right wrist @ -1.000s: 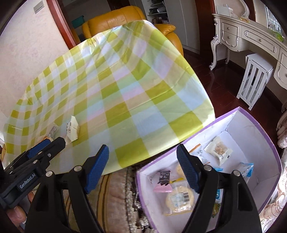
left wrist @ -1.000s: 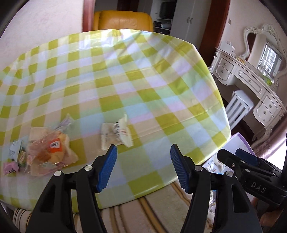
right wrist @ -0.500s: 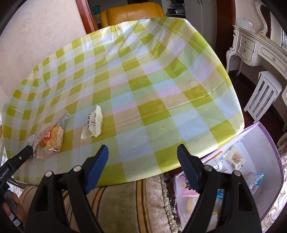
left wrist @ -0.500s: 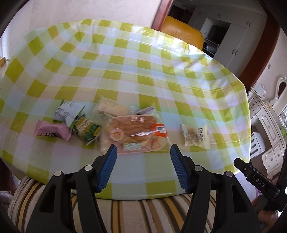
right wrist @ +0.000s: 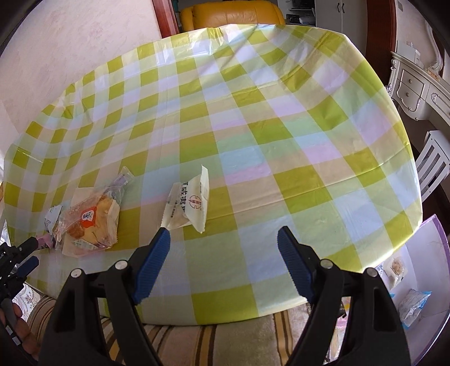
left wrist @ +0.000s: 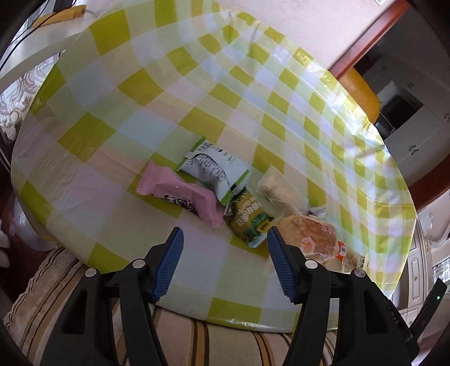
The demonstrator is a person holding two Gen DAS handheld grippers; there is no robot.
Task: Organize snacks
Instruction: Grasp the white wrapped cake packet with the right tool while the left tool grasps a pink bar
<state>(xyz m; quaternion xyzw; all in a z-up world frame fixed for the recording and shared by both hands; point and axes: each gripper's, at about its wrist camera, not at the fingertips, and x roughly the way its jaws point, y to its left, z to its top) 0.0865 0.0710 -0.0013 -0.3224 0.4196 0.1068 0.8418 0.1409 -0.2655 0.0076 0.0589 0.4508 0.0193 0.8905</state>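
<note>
Several snack packets lie on the green checked tablecloth (left wrist: pixel 112 135). In the left wrist view I see a pink packet (left wrist: pixel 180 194), a white-and-green packet (left wrist: pixel 213 171), a dark green packet (left wrist: pixel 249 219), a clear packet (left wrist: pixel 277 185) and a bread bun in clear wrap (left wrist: pixel 317 236). My left gripper (left wrist: pixel 222 259) is open and empty, just short of the pink and dark green packets. In the right wrist view a white packet (right wrist: pixel 191 205) lies alone, right of the bun (right wrist: pixel 90 222). My right gripper (right wrist: pixel 223 259) is open and empty, just short of the white packet.
A purple-edged white box (right wrist: pixel 422 270) holding several snack packets stands on the floor to the right, below the table edge. A striped cushion (right wrist: pixel 225 343) runs along the near table edge. A yellow armchair (right wrist: pixel 230 14) stands behind the table and a white dresser (right wrist: pixel 422 84) at the right.
My left gripper has swung left, from the white packet to the cluster of packets. My right gripper has moved from above the box up to the table, facing the white packet.
</note>
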